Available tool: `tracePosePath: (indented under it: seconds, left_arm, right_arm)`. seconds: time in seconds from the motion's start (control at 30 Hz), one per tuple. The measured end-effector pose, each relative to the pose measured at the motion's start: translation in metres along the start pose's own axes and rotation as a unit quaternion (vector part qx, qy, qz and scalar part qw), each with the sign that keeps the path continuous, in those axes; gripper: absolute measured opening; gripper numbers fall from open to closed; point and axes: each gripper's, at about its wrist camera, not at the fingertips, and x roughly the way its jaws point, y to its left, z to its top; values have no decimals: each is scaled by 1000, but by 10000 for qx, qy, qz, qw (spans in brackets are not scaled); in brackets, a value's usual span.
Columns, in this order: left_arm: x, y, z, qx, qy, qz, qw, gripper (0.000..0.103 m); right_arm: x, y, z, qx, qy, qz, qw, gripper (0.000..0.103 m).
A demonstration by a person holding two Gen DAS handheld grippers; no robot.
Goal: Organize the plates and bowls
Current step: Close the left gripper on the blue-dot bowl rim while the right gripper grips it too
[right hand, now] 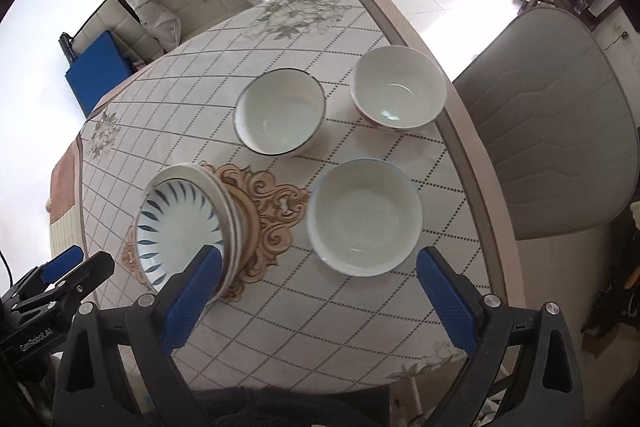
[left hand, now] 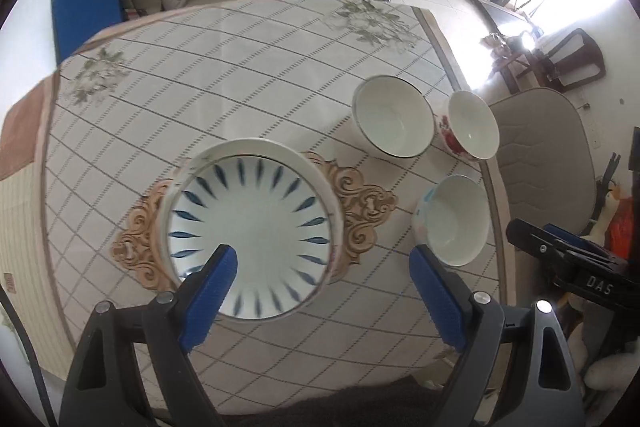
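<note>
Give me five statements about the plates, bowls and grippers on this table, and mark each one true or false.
1. Three bowls stand apart on the tablecloth, none nested. True: the dark-rimmed bowl, the red-flowered bowl and the nearest bowl.
2. The plate stack has a blue-leaf plate on top. True.
3. The right gripper is shut on a bowl. False: it is open and holds nothing.
4. The left gripper grips the plate stack. False: it is open above it.
5. One bowl lies upside down. False: all three are upright and empty.
</note>
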Motion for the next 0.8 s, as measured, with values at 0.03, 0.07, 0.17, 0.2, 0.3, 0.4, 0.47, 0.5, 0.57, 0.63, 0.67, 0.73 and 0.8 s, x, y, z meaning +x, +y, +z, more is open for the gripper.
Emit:
tracePosePath:
  seconds: [0.03, 0.07, 0.17, 0.2, 0.3, 0.4, 0.47, 0.5, 0.57, 0.63, 0.67, 0.73, 0.8]
  left_arm:
    - [16, -12, 4, -15, 106, -47, 9999, 87]
    - [33, -24, 9, -11, 223, -128, 9997, 84]
    - [85, -54, 18, 2, 710, -70, 9974, 56]
    - [101, -60, 20, -59, 864, -125, 9962, 51]
    - [136, -75, 25, -155, 1135, -158, 9933, 45]
    - [160, -83, 26, -186, 1345, -228, 9905, 44]
    - [170, -87, 25, -180, 1401, -264, 9896, 44]
    - [174, -88, 24, -191, 1450, -316, 9887, 41]
    - [182, -89, 22, -242, 1556, -323, 9870, 23]
    - [184, -90, 20, -276, 1569, -317, 9867, 12]
    - [182, -92, 19, -249, 1524, -313, 9875, 10]
    - [177, -95, 18, -201, 1435, -252, 9891, 9]
    - [172, -96, 18, -155, 1373, -67, 9904, 9]
  right_arm:
    - [12, -17, 8, 25, 76, 6, 10000, 99]
    - [25, -33, 15, 19, 172, 18, 9998, 99]
    - [70, -75, 34, 37, 583, 146, 9982, 85]
    - [86, -85, 38, 71, 773, 277, 9966, 71]
    - [123, -109, 48, 98, 1139, 600, 9916, 62]
    - [148, -119, 52, -13, 1483, 884, 9850, 46]
    - [161, -120, 52, -96, 1691, 996, 9805, 38]
    - [166, -120, 52, -152, 1758, 1011, 9791, 28]
    - [176, -122, 51, -181, 1891, 1061, 9760, 20]
    - [184, -123, 50, -120, 2002, 1231, 9719, 15]
    - [185, -120, 50, -178, 1985, 1178, 9728, 14]
    - [184, -112, 50, -394, 1921, 1024, 9752, 13]
    - [185, -105, 50, -452, 1926, 991, 9752, 13]
